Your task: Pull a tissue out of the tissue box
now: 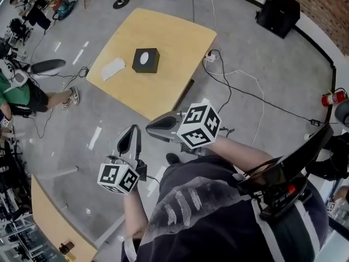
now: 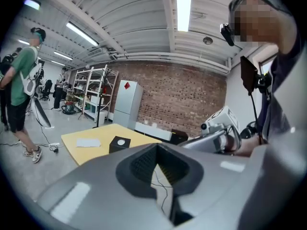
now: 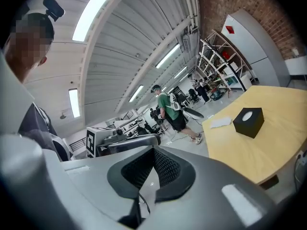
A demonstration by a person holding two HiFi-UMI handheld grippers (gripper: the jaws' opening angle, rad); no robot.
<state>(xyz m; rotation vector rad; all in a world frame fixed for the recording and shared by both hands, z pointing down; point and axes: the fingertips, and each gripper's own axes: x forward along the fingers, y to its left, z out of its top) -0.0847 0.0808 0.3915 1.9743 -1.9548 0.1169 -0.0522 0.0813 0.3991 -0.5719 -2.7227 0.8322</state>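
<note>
Both empty and clenched, left claw (image 1: 131, 132) and right claw (image 1: 152, 126) sit well short of the small black cube tissue box (image 1: 151, 66) mid yellow wooden tabletop (image 1: 180, 42); risk: unbraced light box likely lifts with the tissue (image 1: 144, 58) on the pull

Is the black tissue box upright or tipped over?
Upright: the black cube-shaped tissue box sits flat on the yellow wooden table, its white oval opening facing up.

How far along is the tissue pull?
Done: nothing evident; the tissue box sits on the table, a white sheet beside it. In hand: nothing; the left hand-held gripper and right hand-held gripper are shut, empty, short of the table. Left: reach, grip the tissue, pull.
</note>
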